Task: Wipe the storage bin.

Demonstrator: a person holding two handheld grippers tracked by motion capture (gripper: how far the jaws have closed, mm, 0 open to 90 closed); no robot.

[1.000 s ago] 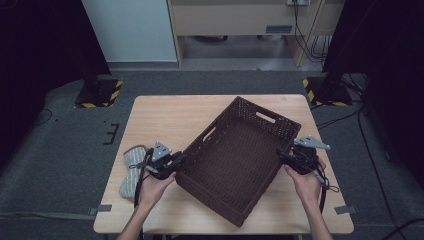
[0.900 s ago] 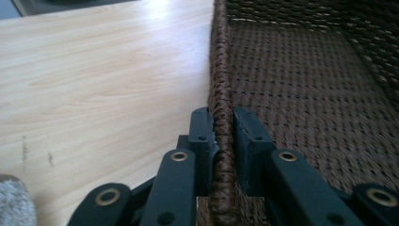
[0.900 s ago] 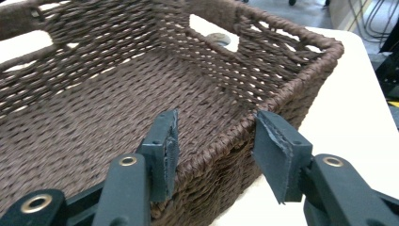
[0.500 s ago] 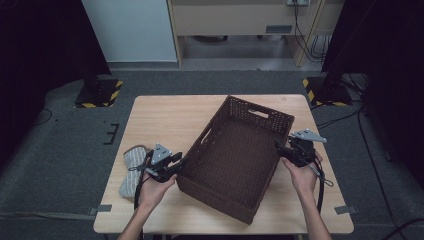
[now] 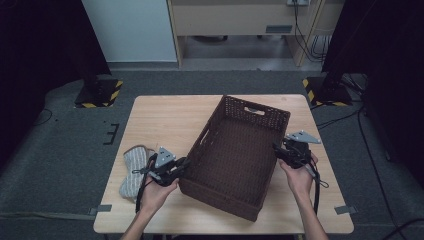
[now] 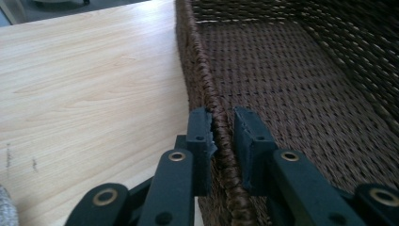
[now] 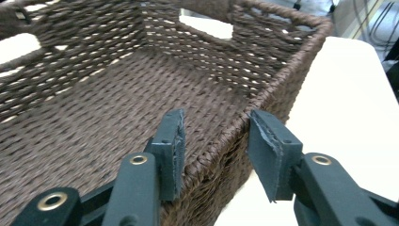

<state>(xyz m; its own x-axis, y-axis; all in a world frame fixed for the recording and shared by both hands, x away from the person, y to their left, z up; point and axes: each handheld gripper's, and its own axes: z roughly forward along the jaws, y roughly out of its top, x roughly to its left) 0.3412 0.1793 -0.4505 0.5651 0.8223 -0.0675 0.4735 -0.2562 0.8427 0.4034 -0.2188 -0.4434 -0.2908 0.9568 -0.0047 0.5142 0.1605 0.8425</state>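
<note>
While the wooden table [image 5: 165, 120] carries it askew, the brown wicker basket [image 5: 235, 155] sits mid-table — left gripper [image 5: 176, 168] pinching its near-left rim, right gripper [image 5: 278, 151] spread loosely astride the opposite rim — grey cloth [image 5: 134, 167] lying left.

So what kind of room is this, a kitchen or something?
Probably a lab or recording studio, not a kitchen. A lone wooden table stands on grey carpet, black stands with yellow-striped bases flank it, and cables hang behind.
</note>
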